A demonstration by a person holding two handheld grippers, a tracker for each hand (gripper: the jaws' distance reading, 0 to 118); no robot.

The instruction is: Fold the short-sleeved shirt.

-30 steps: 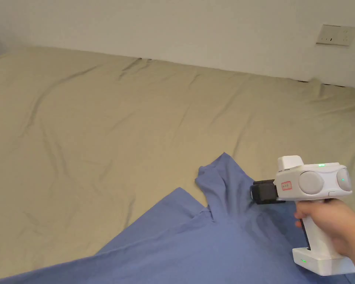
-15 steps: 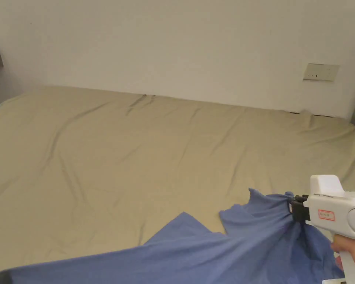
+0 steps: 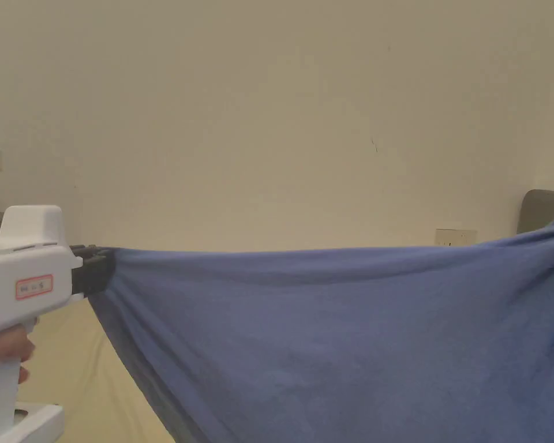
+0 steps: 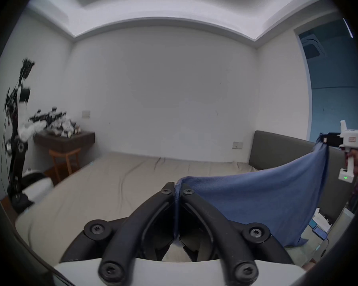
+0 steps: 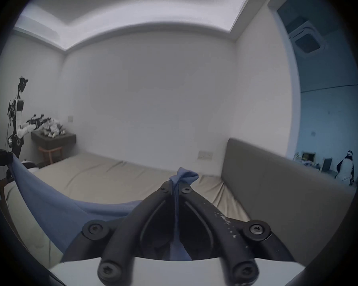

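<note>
Shirt: the soft blue short-sleeved shirt is up in the air, pulled wide like a hammock between the two claws. Its top edge sags a little in the middle. The rest hangs down over the near edge of the bed.
Left claw: the white hand-held left gripper has its two black jaws squeezed together on one end of the shirt's top edge. In the left gripper view a thin strip of blue cloth runs between the closed jaws.
Right claw: the right gripper is pinched tight on the other end, with a small bunch of blue cloth poking out past the tips. The left gripper view shows it far off, holding the shirt up high.
Hand: a hand wraps the left gripper's white handle.
Bed: the wide bed with a wrinkly tan sheet lies under the shirt.
Writing: the red-edged sticker on the left gripper is too blurry to read.
Wall: the plain pale wall is behind, with a small wall socket plate just above the shirt's top edge.
</note>
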